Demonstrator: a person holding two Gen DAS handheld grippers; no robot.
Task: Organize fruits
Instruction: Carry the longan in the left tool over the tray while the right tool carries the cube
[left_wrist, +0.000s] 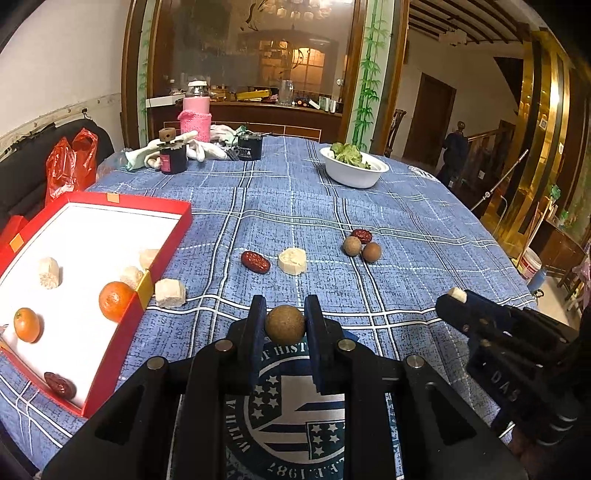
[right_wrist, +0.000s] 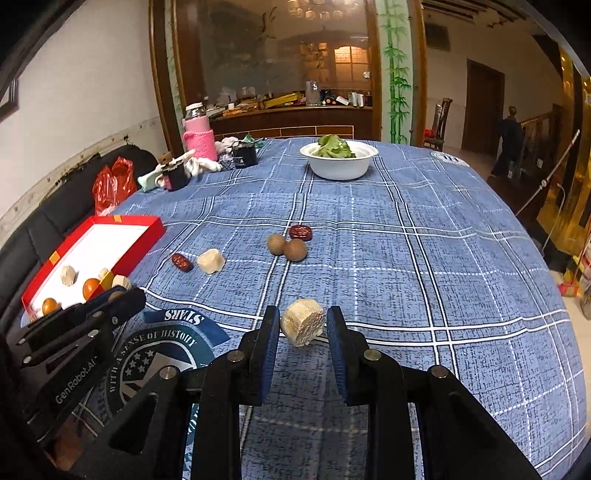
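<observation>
My left gripper (left_wrist: 285, 322) is shut on a brown longan (left_wrist: 285, 325), held above the blue plaid tablecloth. My right gripper (right_wrist: 303, 325) is shut on a pale cut fruit chunk (right_wrist: 302, 322); it also shows at the right of the left wrist view as the right gripper (left_wrist: 456, 295). The red box (left_wrist: 162, 254) with a white floor lies at the left, holding two oranges (left_wrist: 115, 301), several pale chunks and a red date (left_wrist: 60, 384). On the cloth lie a red date (left_wrist: 255, 261), a pale chunk (left_wrist: 292, 260), two longans (left_wrist: 361, 249) and another date (left_wrist: 361, 235).
One pale chunk (left_wrist: 170, 292) lies just outside the box wall. A white bowl of greens (left_wrist: 354, 166) stands at the far side. A pink-sleeved bottle (left_wrist: 196, 116), dark jars and white gloves crowd the far left corner. A red plastic bag (left_wrist: 70, 162) rests on the black seat.
</observation>
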